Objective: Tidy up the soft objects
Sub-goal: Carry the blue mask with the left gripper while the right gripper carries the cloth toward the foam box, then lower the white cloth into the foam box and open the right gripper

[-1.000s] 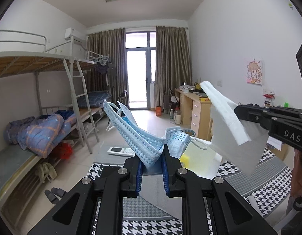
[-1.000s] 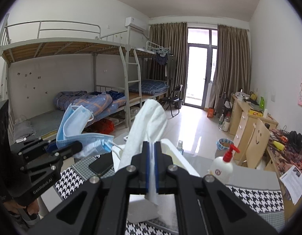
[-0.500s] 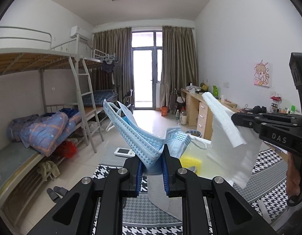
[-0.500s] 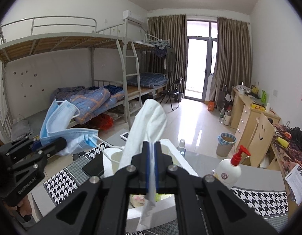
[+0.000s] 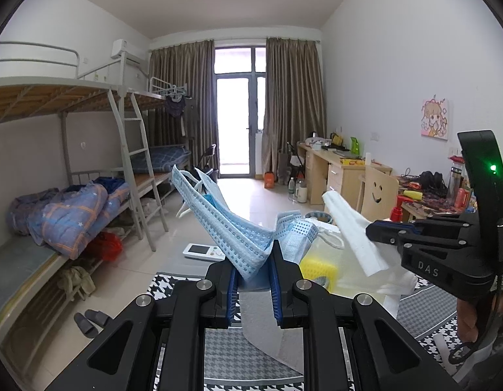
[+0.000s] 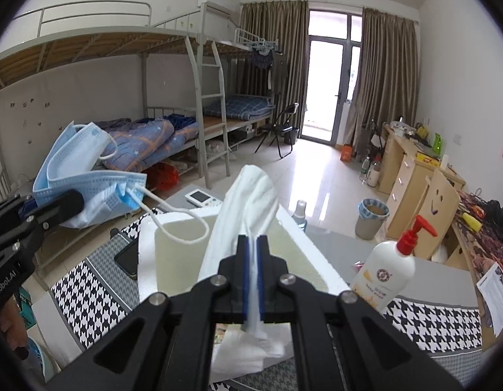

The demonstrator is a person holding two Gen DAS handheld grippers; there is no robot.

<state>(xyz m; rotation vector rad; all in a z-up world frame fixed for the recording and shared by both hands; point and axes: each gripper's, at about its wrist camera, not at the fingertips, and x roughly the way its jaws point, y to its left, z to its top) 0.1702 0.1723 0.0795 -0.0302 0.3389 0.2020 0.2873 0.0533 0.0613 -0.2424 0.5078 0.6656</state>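
My left gripper (image 5: 253, 262) is shut on a bunch of blue face masks (image 5: 231, 228) that stick up and forward from its pads. In the right wrist view the same masks (image 6: 85, 176) hang at the left with a white ear loop (image 6: 183, 224) dangling over a white foam box (image 6: 231, 251). My right gripper (image 6: 254, 254) is shut on a white tissue (image 6: 248, 202) that stands up above the pads and trails below them. In the left wrist view that tissue (image 5: 352, 231) and the right gripper (image 5: 372, 229) sit to the right, over the box.
A houndstooth-patterned table (image 6: 424, 322) carries the box, a white pump bottle with a red top (image 6: 388, 270), a dark phone (image 6: 129, 257) and a yellow block (image 5: 318, 268). A bunk bed (image 6: 147, 130) lines the left wall. Desks (image 5: 336, 169) stand at the right.
The right gripper has sunk and tipped downward with the tissue, so the foam box shows larger below it. The left gripper, still holding the masks, has drifted a little.
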